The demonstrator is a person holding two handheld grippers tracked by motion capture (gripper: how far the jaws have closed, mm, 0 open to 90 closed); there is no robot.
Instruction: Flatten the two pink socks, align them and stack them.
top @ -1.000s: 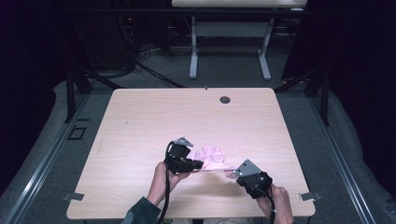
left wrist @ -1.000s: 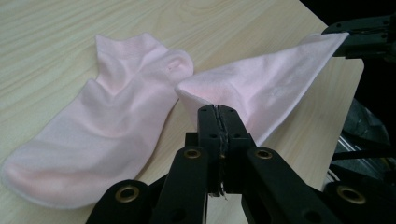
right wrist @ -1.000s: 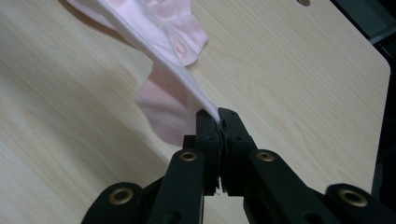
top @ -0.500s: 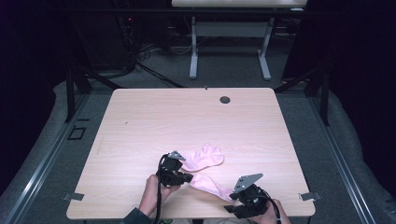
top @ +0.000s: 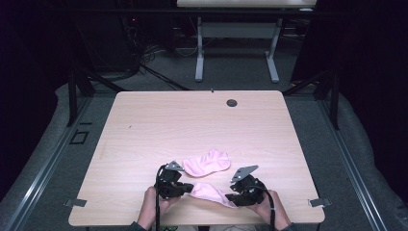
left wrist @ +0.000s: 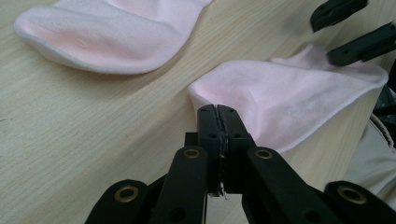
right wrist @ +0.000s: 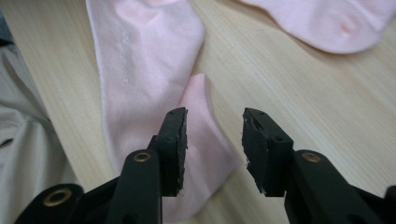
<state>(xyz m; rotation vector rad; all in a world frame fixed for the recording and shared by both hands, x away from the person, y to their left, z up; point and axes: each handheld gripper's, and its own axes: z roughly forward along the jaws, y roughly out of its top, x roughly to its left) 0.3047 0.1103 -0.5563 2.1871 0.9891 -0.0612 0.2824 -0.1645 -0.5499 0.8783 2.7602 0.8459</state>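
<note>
Low on the wooden surface (top: 144, 144), 1 pink sock (top: 208, 161) now lies flat while the left hand-held gripper (top: 187, 186) stays clamped on the nearer sock (top: 211, 193), and the right hand-held gripper (top: 231, 197), jaws just closing, stands part-open over its free end, ready to re-grip.

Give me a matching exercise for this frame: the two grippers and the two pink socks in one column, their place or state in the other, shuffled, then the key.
Things:
1. left gripper
2. right gripper
3. near sock
4. far sock

States:
A. lies flat on the table, touched by neither gripper
B. jaws apart, nothing pinched between them
C. jaws shut on a sock's edge
D. stretched between the two grippers at the table's front edge

Pairs: 1-C, 2-B, 3-D, 4-A
</note>
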